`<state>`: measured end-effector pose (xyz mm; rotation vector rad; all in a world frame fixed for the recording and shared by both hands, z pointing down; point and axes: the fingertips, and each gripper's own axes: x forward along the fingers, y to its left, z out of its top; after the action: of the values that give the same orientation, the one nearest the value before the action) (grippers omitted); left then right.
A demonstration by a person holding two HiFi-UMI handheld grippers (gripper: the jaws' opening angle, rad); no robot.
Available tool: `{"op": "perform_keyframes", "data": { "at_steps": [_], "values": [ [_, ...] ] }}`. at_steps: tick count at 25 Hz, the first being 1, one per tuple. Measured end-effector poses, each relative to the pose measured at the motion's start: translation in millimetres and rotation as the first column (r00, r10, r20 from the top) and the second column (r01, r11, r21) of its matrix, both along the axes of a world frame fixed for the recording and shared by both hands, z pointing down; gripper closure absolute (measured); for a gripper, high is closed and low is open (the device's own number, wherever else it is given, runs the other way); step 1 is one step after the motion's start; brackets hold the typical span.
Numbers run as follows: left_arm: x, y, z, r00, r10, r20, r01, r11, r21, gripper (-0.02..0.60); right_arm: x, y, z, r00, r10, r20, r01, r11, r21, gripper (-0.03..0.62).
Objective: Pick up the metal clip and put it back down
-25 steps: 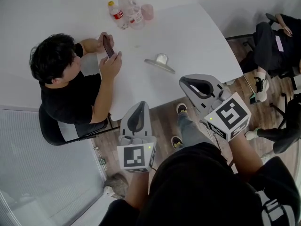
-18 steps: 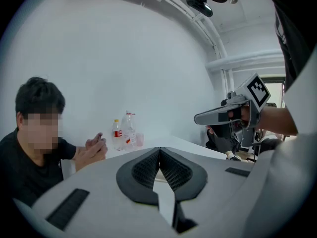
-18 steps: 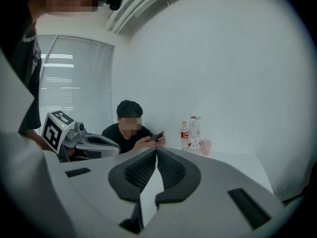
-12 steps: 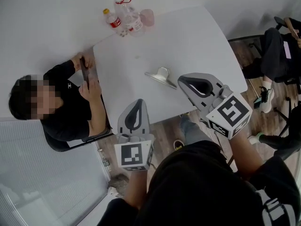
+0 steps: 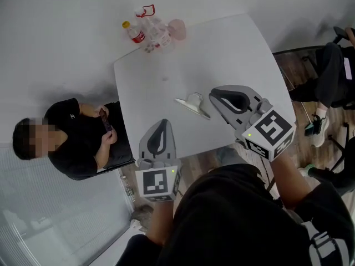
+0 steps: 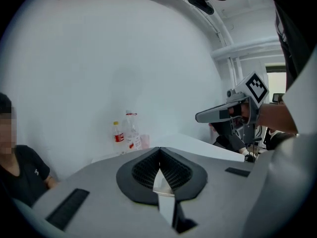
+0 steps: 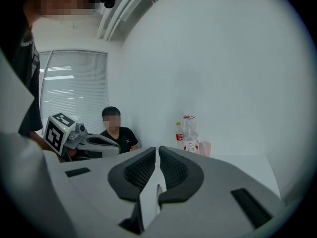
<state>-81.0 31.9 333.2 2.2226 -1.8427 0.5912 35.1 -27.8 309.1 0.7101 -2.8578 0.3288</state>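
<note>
Step in hand: approach. The pick-up has not begun; nothing is held.

Task thing: the silver metal clip (image 5: 193,104) lies on the white rounded-corner table (image 5: 233,54), a little toward the 6 o'clock edge from the middle, with bare tabletop all round it.

Right tongs: your right gripper (image 5: 217,96) has its jaws pressed together with nothing between them. Its tip hovers just beside the clip, at the clip's 3 o'clock, apart from it.

Left tongs: your left gripper (image 5: 162,125) is likewise closed and empty, the pads meeting at the tip. It sits over the table's 6 o'clock edge, with the clip at its 1 o'clock.

Surroundings: a cluster of clear plastic bottles (image 5: 150,26) and a pink cup (image 5: 177,29) stand at the table's 11 o'clock corner, well apart from the clip. A seated person in a black shirt (image 5: 77,143) is at the table's 8 o'clock side, clear of your reach path.

Next move calls for: part the right jaws before you close in, since closed tips would only push the clip. Tilt the gripper down toward the tabletop, bring one pad to each side of the raised part of the clip, then squeeze.

Caution: the clip looks thin, smooth and low, so I judge it likely to slide if a pad nudges it first.
</note>
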Motion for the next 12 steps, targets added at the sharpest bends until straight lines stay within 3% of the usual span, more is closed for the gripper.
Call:
{"op": "perform_keyframes", "data": {
  "at_steps": [3,6,12],
  "values": [
    [1,-16,1,1.000,-0.011,0.010,0.011,1.000,-0.010,0.561,1,-16,2,1.000,-0.016,0.008,0.016,1.000,-0.011,0.569],
    [1,-33,4,1.000,-0.028,0.013,0.028,1.000,0.001,0.561,2,-33,5,0.999,-0.035,0.022,0.036,0.999,-0.018,0.500],
    [3,-43,18,0.999,-0.031,-0.029,0.031,0.999,0.007,0.561,14,-49,12,0.999,-0.048,0.008,0.048,0.998,-0.041,0.433]
  ]
}}
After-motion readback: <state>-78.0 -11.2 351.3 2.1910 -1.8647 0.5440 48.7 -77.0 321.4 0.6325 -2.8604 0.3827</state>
